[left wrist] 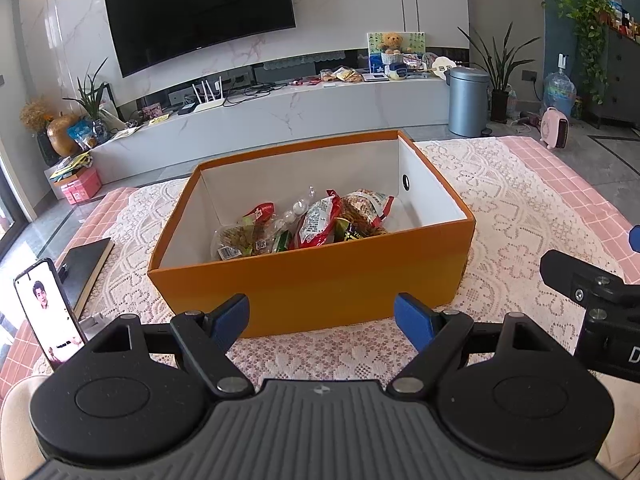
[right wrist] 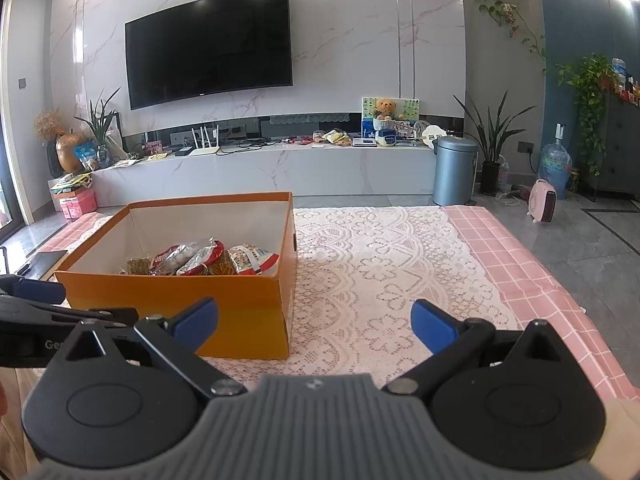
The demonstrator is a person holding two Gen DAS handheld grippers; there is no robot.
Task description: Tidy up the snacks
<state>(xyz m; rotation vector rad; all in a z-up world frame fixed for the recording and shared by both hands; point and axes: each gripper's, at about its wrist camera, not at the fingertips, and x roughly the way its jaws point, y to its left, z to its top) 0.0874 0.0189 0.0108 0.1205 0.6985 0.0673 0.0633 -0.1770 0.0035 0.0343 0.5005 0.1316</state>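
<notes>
The left gripper has its two blue fingers spread wide apart, and nothing is between them. It sits low over the table and points straight at the long front wall of the orange box, just in front of it but not touching. The right gripper is also wide open and holds nothing. It is level with the left one and close beside it, so each camera sees a bit of the other gripper at its edge. It points at the bare lace cloth, with its left finger in front of the near right corner of the box.

The box is orange outside and white inside, with no lid on it. It has a small round hole in one short wall. The snacks lie in a heap on the bottom of the box. They are shiny bags. Some are red and white, one has some green on it, and some are see-through with brown crunchy bits inside. A clear pack with round white balls sits among them. The bags lean on each other and stay below the rim.

The box stands on the white lace cloth, which lies over a pink checked cover. To the left of the box is a dark book, and near it a phone stands up with a person on its screen.
</notes>
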